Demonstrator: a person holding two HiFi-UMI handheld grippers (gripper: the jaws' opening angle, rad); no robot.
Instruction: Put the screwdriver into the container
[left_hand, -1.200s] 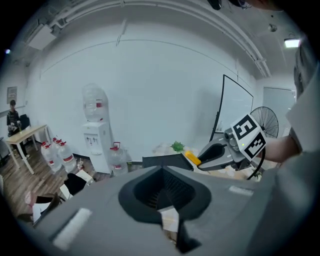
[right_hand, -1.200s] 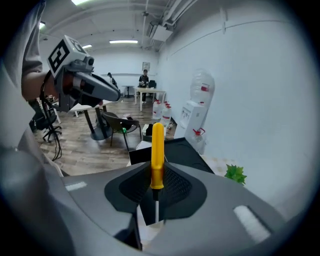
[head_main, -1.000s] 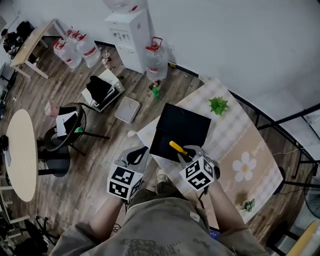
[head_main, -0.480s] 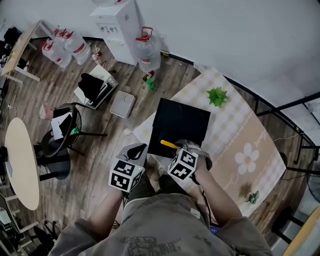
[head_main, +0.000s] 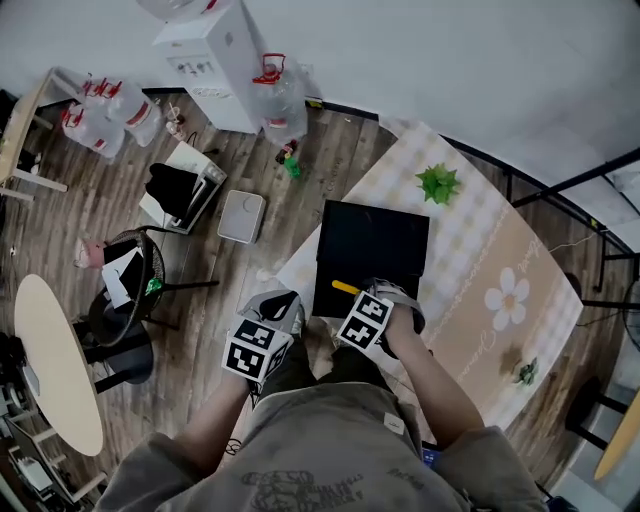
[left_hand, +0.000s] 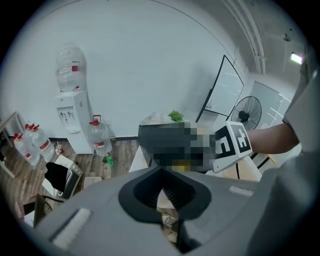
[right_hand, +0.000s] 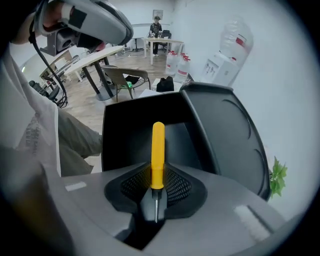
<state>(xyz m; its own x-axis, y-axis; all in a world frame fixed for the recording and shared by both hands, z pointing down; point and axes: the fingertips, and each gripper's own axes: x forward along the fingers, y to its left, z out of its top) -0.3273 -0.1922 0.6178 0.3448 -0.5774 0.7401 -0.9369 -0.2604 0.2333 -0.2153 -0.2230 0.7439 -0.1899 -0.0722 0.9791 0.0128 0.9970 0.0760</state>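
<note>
A black open-topped container (head_main: 372, 250) stands on the table's near-left part, and its lid (right_hand: 227, 135) stands up on the right in the right gripper view. My right gripper (head_main: 368, 295) (right_hand: 156, 186) is shut on the yellow-handled screwdriver (head_main: 346, 288) (right_hand: 157, 150). The handle points out over the container's (right_hand: 135, 137) dark inside, and the metal shaft lies back between the jaws. My left gripper (head_main: 277, 306) (left_hand: 161, 181) hangs off the table's left edge beside the right one, shut, with nothing between its jaws.
The checked tablecloth (head_main: 480, 260) carries a green plant (head_main: 437, 185) beyond the container and a small plant (head_main: 525, 372) at the right. On the floor to the left are a chair (head_main: 130, 275), a round table (head_main: 55, 360), a water dispenser (head_main: 205, 55) and water bottles (head_main: 278, 95).
My right gripper has moved left with the screwdriver, closer to the left gripper, at the container's near edge. The left gripper has stayed about where it was.
</note>
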